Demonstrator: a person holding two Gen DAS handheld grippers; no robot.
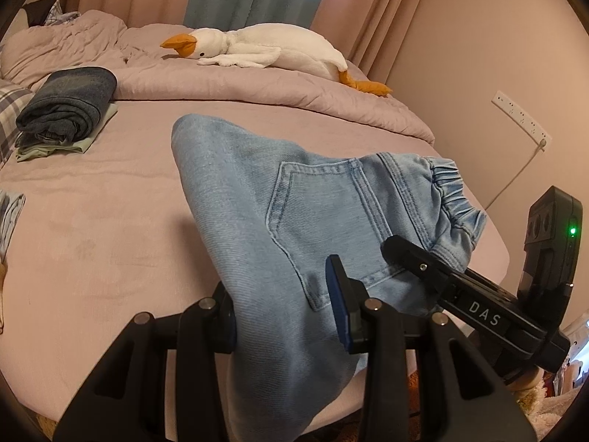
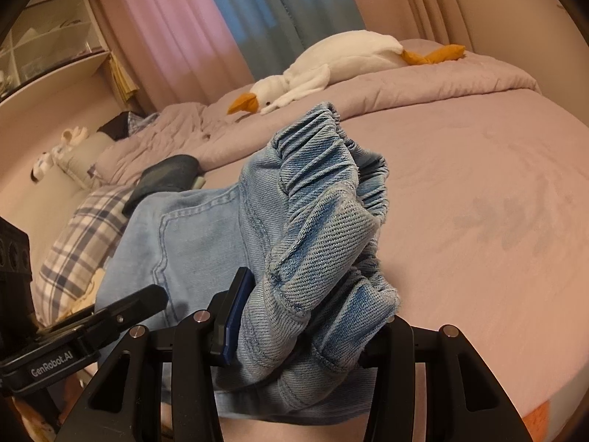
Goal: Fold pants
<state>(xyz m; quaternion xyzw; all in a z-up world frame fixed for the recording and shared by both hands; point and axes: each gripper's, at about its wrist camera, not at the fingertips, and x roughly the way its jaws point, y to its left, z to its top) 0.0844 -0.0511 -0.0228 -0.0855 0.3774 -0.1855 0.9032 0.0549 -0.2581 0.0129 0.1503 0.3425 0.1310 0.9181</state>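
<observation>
The left gripper (image 1: 283, 309) is clenched on a bunched fold of the light blue pants (image 1: 265, 213), denim squeezed between its blue-padded fingers (image 1: 340, 309). The right gripper (image 2: 309, 326) is clamped on the gathered elastic waistband (image 2: 331, 199), cloth filling the gap between its jaws. The pants hang between the two grippers, lifted over the near part of the bed (image 1: 92, 221).

Only the left wrist view shows the back pocket (image 1: 320, 217) spread flat, the right gripper's finger (image 1: 412, 254) at the waistband, a stack of folded dark clothes (image 1: 66, 107) on the bed's left, and a power strip (image 1: 522, 119) on the wall right of the bed.

Only the right wrist view shows a plaid pillow (image 2: 81, 235) at the bed's left edge and shelving (image 2: 48, 48) beyond it.

Both show the plush goose (image 1: 265, 49) on the quilt at the bed's far side.
</observation>
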